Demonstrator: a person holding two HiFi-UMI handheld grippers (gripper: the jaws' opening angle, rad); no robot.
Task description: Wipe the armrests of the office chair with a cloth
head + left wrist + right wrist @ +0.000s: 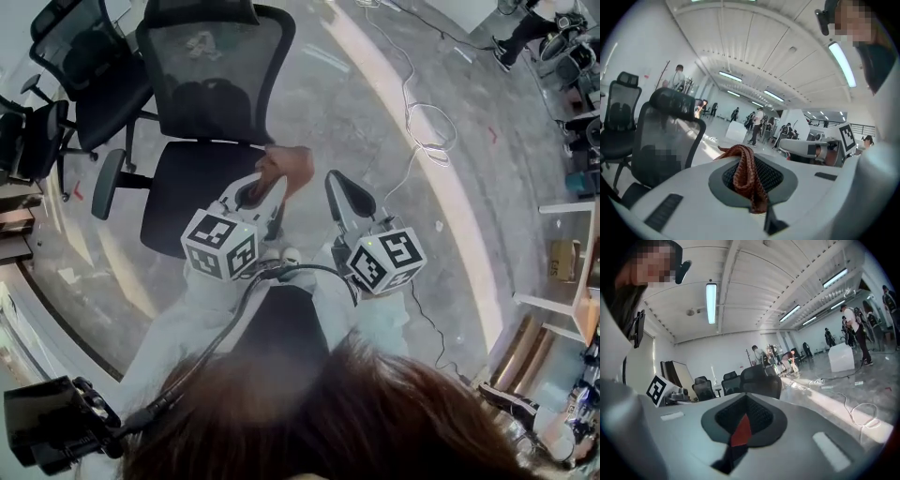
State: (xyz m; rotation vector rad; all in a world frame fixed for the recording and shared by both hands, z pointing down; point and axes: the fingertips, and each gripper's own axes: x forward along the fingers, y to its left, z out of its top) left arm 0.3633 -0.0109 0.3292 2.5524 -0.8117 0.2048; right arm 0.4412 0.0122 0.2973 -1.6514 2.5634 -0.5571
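Note:
The black mesh office chair (211, 84) stands in front of me, and its mesh back (665, 145) also fills the left of the left gripper view. One armrest (106, 183) sticks out at the seat's left; the other is hidden behind my left gripper. My left gripper (274, 183) (743, 152) is held up over the seat's right edge, shut on a rust-brown knitted cloth (291, 167) (749, 176) that bunches over its tips. My right gripper (336, 185) (746, 401) is raised beside it, to the right of the chair, shut with nothing held.
More black chairs (80, 75) crowd the far left. A white cable (427, 127) loops over the floor to the right, and shelving (562, 281) lines the right edge. People and a white box (843, 357) are far across the hall.

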